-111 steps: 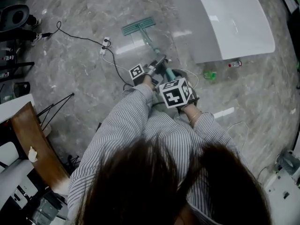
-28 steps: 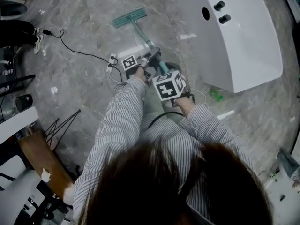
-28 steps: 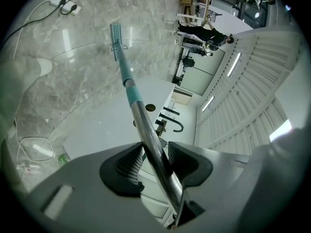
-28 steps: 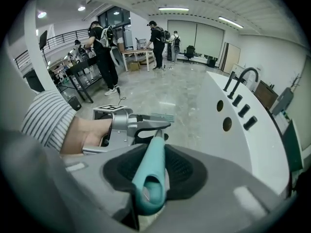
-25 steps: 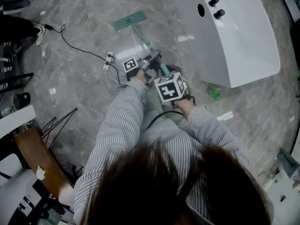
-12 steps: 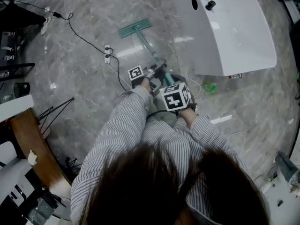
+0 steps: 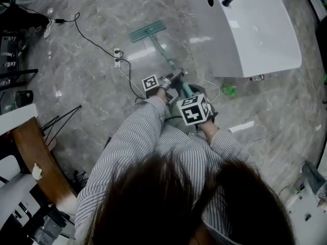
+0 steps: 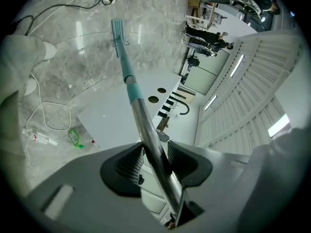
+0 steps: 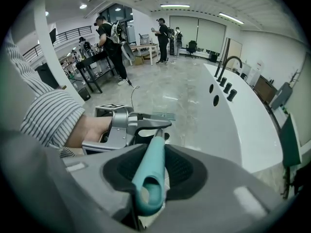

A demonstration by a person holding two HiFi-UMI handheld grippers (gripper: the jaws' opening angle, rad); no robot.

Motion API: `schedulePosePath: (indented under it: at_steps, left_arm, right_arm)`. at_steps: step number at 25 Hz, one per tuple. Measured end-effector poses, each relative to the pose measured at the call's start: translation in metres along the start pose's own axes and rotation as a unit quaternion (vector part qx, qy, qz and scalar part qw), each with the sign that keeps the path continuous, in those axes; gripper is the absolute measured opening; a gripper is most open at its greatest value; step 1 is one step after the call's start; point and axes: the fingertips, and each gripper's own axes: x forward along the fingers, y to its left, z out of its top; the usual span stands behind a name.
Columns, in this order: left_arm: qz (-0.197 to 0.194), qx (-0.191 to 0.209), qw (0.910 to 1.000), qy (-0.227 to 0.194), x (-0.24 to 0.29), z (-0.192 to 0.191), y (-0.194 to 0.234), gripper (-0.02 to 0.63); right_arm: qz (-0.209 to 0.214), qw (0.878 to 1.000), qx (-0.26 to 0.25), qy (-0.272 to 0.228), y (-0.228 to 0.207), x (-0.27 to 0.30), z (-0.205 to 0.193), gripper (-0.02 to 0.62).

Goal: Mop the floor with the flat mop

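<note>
A flat mop with a teal head [image 7: 148, 31] lies flat on the grey marble floor [image 7: 92, 75], its pole [image 7: 162, 51] slanting back toward me. My left gripper [image 7: 171, 79] is shut on the metal part of the pole [image 8: 146, 130], lower down the shaft. My right gripper [image 7: 196, 103] is shut on the teal handle end [image 9: 150, 171], just behind the left one. In the left gripper view the mop head [image 8: 117, 30] shows far down the pole. In the right gripper view the left gripper [image 9: 146, 125] sits directly ahead.
A large white curved counter [image 7: 255, 29] stands to the right of the mop. A power strip [image 7: 117, 56] with black and white cables lies left of the pole. A green bottle [image 7: 228, 91] and small items lie near the counter's foot. Chairs and stands crowd the left edge [image 7: 20, 75].
Over the last second the mop head has shifted slightly right on the floor and both grippers have drawn back toward me with the pole. Both grips are unchanged.
</note>
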Motion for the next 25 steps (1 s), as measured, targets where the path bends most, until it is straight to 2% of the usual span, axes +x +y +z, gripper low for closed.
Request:
schedulePosePath:
  at_steps: [6, 12, 25]
  left_arm:
    - [-0.004, -0.003, 0.9999, -0.010, -0.004, 0.001, 0.000, 0.161]
    - [-0.005, -0.002, 1.0000, 0.001, -0.005, 0.001, 0.001, 0.161]
    - [0.000, 0.003, 1.0000, -0.004, -0.010, 0.001, 0.006, 0.161]
  right_arm:
    - [-0.002, 1.000, -0.004, -0.001, 0.004, 0.001, 0.000, 0.109]
    - [-0.003, 1.000, -0.018, 0.003, 0.007, 0.002, -0.002, 0.109]
    - [-0.001, 0.999, -0.040, 0.010, 0.011, 0.006, -0.007, 0.109]
